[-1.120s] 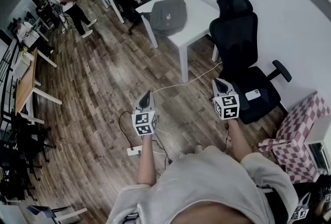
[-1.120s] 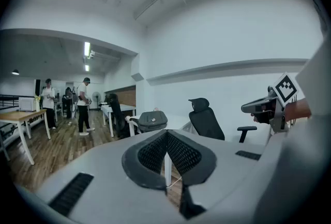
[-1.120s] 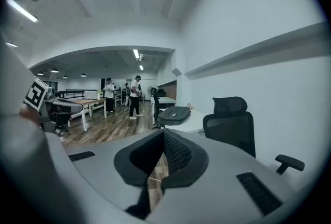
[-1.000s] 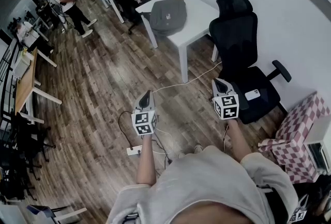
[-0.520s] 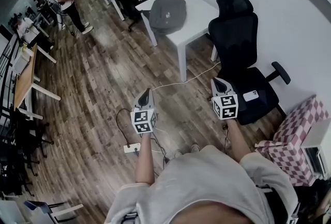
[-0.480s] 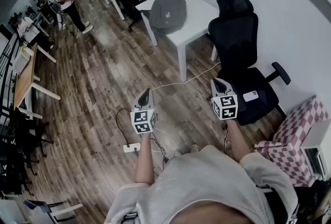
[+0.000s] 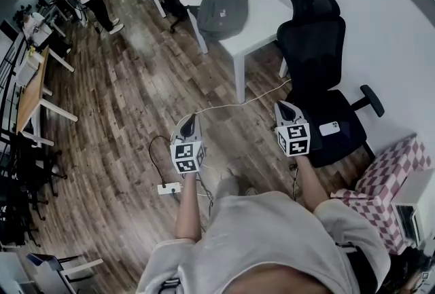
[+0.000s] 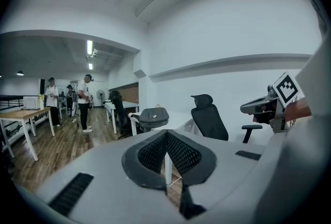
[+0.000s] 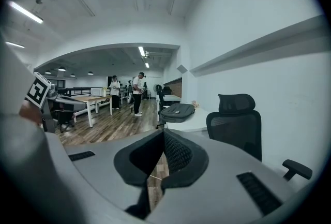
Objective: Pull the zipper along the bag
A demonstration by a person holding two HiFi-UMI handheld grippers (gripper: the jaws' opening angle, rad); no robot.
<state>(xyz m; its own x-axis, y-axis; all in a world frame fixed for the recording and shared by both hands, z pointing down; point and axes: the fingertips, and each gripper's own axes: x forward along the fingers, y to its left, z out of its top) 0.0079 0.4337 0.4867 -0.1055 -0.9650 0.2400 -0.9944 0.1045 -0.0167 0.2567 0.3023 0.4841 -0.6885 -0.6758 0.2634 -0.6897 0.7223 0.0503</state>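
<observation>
The left gripper (image 8: 166,132) had its dark mesh fingers (image 8: 183,154) pressed tip to tip, with nothing between them. Beyond them a grey bag (image 8: 154,115) lay on a white counter (image 8: 179,121), toward its left end. A black office chair (image 8: 209,120) stood just right of the counter. The right gripper (image 8: 244,109) showed at the right. People (image 8: 83,102) stood far off on the wooden floor (image 8: 54,146).

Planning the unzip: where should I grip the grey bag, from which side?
Probably its near edge, from the floor side: the bag lies flat on the table, and the chair blocks the wall side. Zipper pull too small to see.
</observation>
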